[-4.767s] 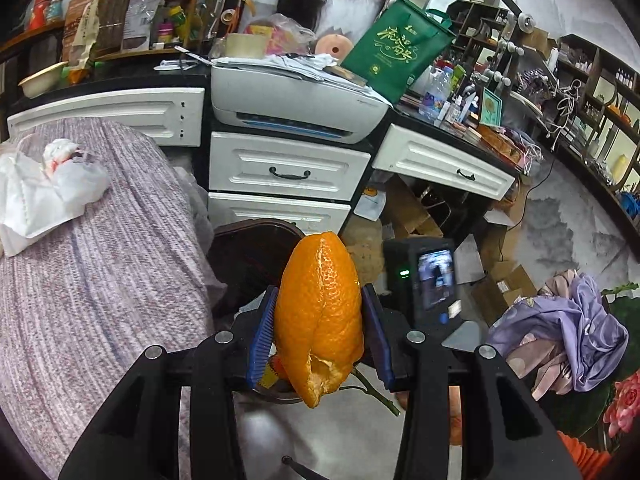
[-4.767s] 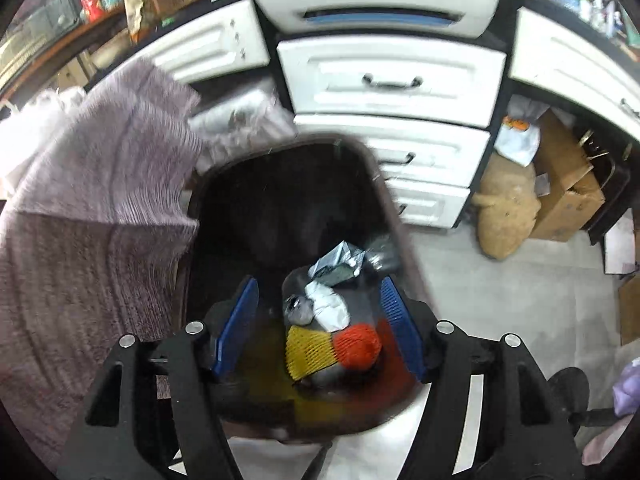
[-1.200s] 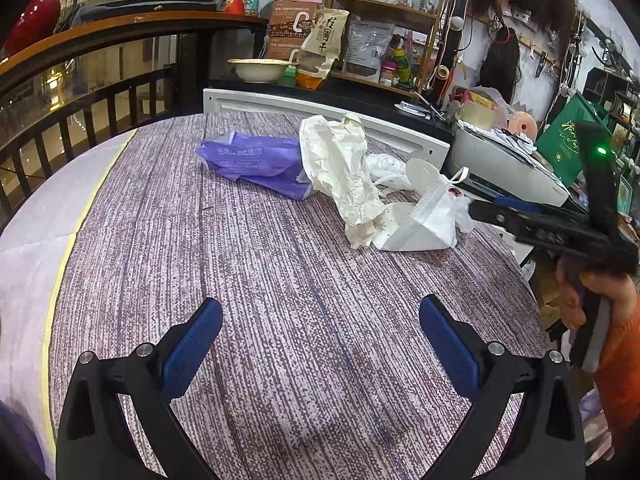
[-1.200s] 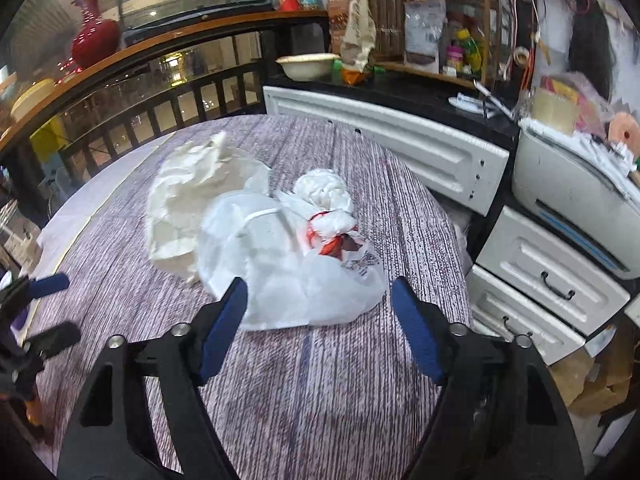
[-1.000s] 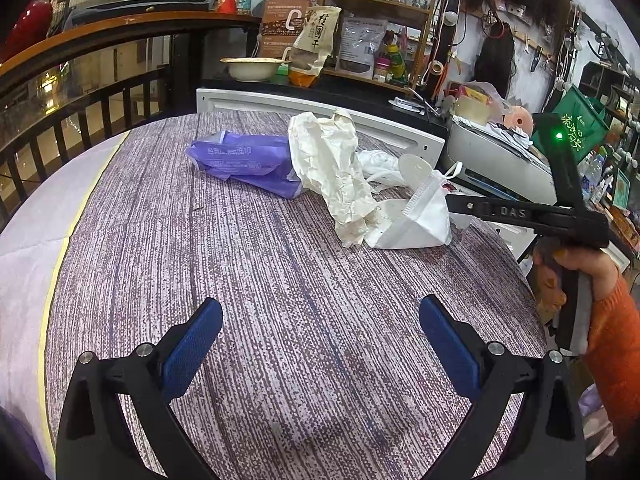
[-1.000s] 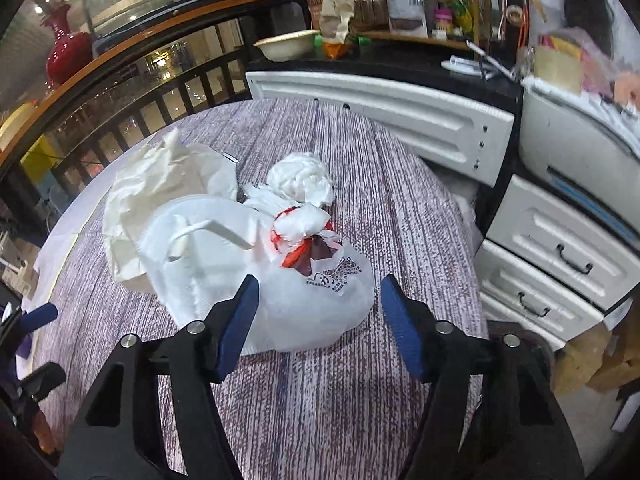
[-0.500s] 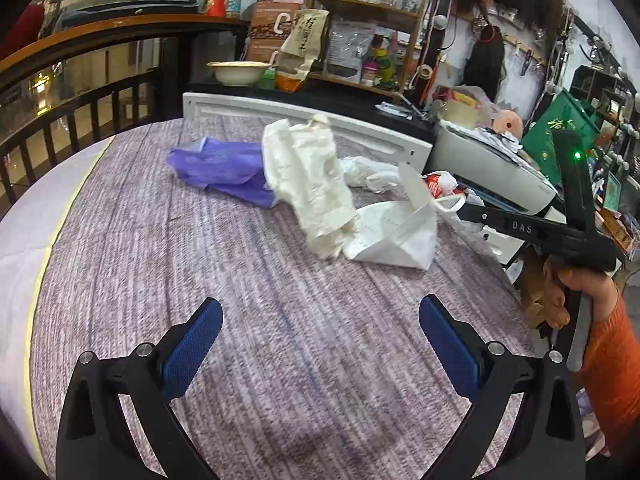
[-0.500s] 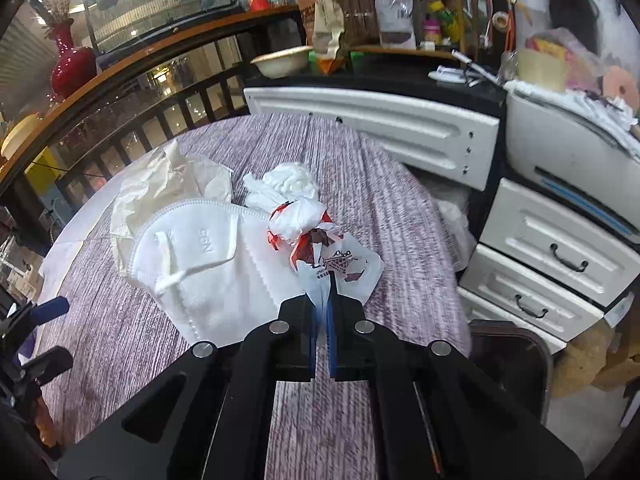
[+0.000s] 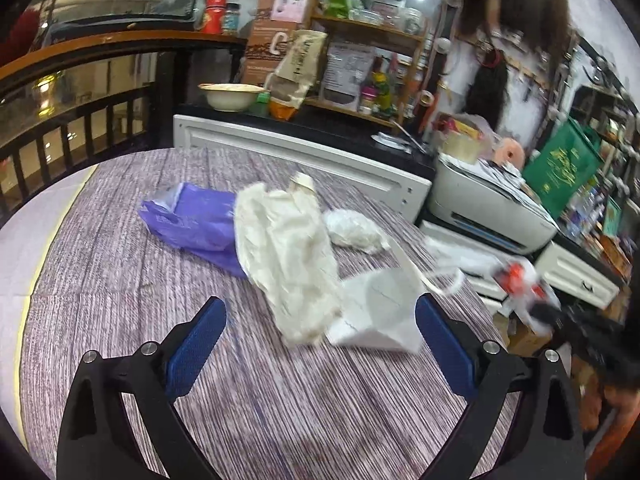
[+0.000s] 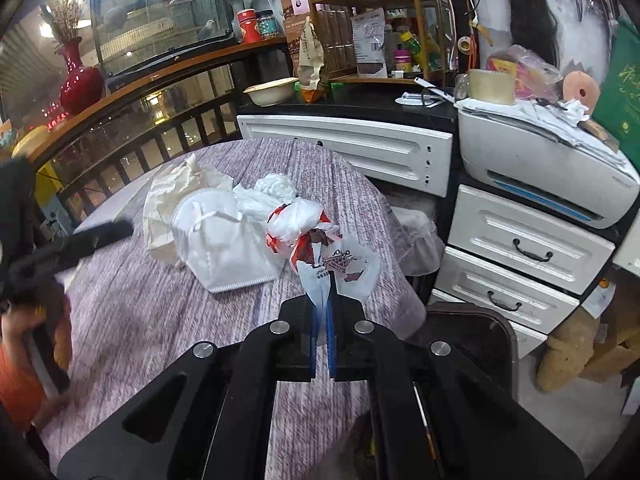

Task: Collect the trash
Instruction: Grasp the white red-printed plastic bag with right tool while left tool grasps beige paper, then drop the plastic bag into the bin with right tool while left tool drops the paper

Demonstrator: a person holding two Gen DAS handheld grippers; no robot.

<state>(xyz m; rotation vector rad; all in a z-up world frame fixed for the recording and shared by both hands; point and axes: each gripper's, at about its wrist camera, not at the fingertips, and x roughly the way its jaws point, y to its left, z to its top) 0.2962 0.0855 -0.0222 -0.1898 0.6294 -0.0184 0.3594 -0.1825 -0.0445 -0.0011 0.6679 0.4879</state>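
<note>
1. The right gripper (image 10: 322,322) has its blue pads pressed together on the tail of a red-and-white plastic bag (image 10: 320,240), which hangs at the table's near edge.
2. The left gripper (image 9: 320,336) stands spread wide and holds nothing, low over the striped tablecloth (image 9: 120,280).
3. Just beyond lie a white face mask (image 10: 224,244) and crumpled cream paper (image 9: 288,252), touching.
4. Farther back sit a purple bag (image 9: 192,224) and a small white wad (image 9: 352,228).
5. A dark bin (image 10: 472,340) stands beside the table, below white drawers (image 10: 528,248).
</note>
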